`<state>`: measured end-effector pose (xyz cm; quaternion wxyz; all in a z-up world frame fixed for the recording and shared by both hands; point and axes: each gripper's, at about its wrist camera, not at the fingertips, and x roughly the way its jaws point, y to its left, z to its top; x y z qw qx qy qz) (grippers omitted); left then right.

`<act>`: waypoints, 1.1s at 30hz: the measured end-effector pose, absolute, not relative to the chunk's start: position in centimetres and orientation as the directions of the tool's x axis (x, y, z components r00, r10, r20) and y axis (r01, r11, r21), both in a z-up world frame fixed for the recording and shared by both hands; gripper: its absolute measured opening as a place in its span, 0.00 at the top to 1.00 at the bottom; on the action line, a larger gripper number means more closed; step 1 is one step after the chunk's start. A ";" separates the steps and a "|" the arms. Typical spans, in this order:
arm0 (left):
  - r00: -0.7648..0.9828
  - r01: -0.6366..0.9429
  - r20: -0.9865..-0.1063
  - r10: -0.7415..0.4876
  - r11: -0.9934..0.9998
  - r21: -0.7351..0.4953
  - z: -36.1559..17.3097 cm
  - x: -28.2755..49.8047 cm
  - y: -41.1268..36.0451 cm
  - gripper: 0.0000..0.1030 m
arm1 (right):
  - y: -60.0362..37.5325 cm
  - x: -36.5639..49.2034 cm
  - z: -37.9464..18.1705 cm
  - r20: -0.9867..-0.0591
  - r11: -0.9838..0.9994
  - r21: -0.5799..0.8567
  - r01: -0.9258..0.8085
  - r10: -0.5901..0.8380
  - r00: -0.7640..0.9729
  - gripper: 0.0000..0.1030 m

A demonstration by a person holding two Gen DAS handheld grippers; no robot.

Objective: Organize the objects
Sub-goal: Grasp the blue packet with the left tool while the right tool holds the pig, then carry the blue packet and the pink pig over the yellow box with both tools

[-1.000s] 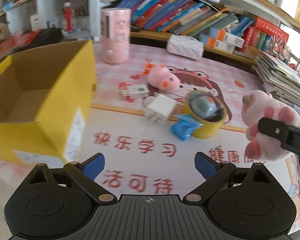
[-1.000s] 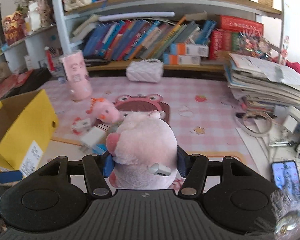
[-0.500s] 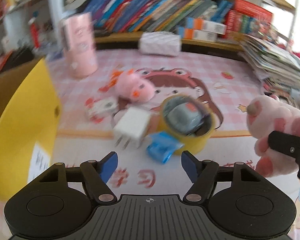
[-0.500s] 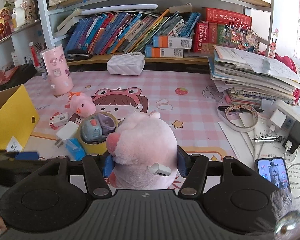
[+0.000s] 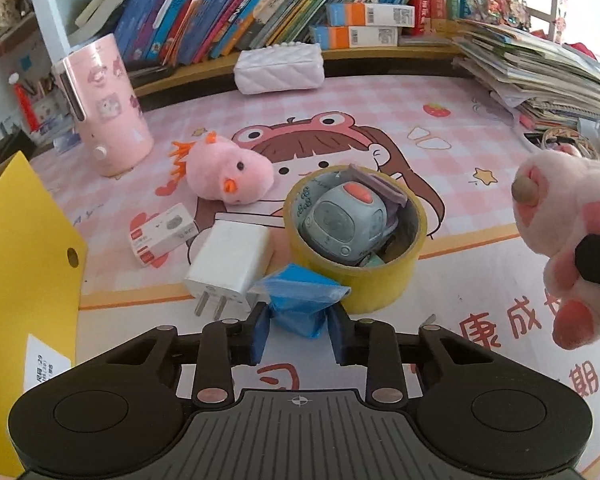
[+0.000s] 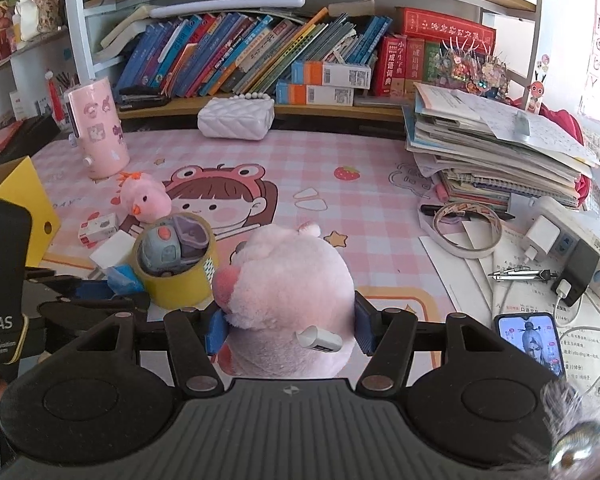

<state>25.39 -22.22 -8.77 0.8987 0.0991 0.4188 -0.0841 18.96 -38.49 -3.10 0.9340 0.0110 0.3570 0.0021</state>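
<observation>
My left gripper (image 5: 298,330) has its blue pads closed around a crumpled blue plastic packet (image 5: 300,300) on the desk mat, next to a white plug adapter (image 5: 230,266) and a yellow tape roll (image 5: 356,240) holding a grey toy car (image 5: 342,222). My right gripper (image 6: 286,330) is shut on a big pink plush pig (image 6: 288,280), held above the mat; it also shows at the right of the left wrist view (image 5: 568,240). A small pink plush chick (image 5: 228,174) and a small white-red box (image 5: 162,234) lie behind.
An open yellow cardboard box (image 5: 24,264) stands at the left. A pink cylinder (image 5: 104,106) and white quilted pouch (image 5: 280,66) stand at the back before a bookshelf. A paper stack (image 6: 496,148), tape ring (image 6: 466,230), power strip (image 6: 572,240) and phone (image 6: 530,338) lie right.
My left gripper moved right and forward from the yellow box to the blue packet and narrowed its jaws around it. My right gripper kept holding the pink pig and shifted slightly.
</observation>
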 end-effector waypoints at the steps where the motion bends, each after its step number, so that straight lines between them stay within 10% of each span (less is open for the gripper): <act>1: 0.639 0.232 -0.765 -0.074 0.967 0.100 -8.6 25.2 -22.1 0.74 | -38.4 18.9 -3.0 -0.666 1.000 0.021 0.002 0.012 0.746 0.44; 16: 0.700 0.130 -0.698 -0.151 0.988 -0.084 -3.3 17.5 -14.8 0.75 | -33.9 17.5 -3.0 -0.694 0.999 0.037 -0.032 0.049 0.718 0.44; 33: 0.731 -0.123 -0.681 0.037 0.989 -0.079 -1.3 6.4 -0.2 0.75 | -18.8 10.5 -1.7 -0.707 0.962 0.009 -0.271 0.198 0.679 0.44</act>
